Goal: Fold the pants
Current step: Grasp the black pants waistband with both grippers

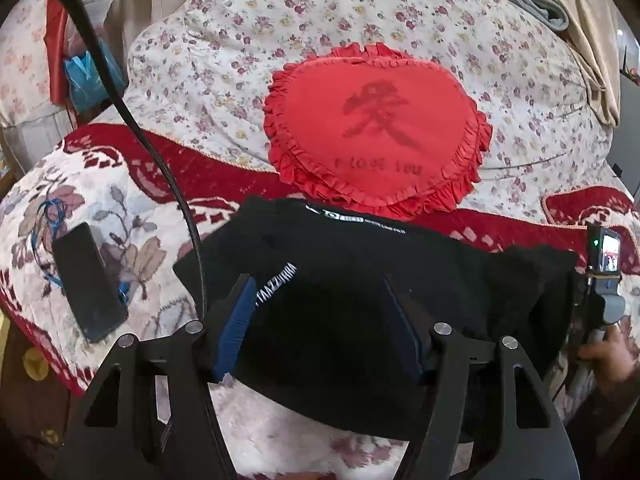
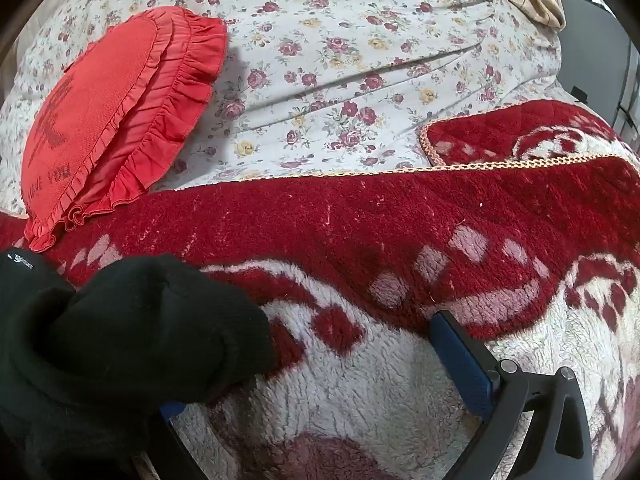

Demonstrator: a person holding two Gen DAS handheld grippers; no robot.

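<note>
The black knit pants point(image 1: 360, 280) lie bunched on the red-and-white fleece blanket point(image 2: 400, 220), just below the red heart-shaped ruffled cushion point(image 1: 376, 124). The left hand-held gripper point(image 1: 320, 300) straddles them, jaws wide. The right hand-held gripper point(image 2: 304, 360), also wide, sits at their edge. Close on the fabric evenly before lifting.

Left wrist view: low and close over the bed, facing forward along its fingers point(image 1: 236, 320) at the black pants point(image 1: 360, 280), red heart cushion point(image 1: 376, 124) frame centre, floral quilt point(image 1: 240, 40) behind. Right wrist view: also low, close, facing across the red-white blanket point(image 2: 400, 220); pants point(image 2: 120, 340) lower left, cushion point(image 2: 104, 108) upper left. Shared: pants, cushion, quilt, blanket. The right gripper point(image 1: 600, 280) shows at the right edge of the left view.
</note>
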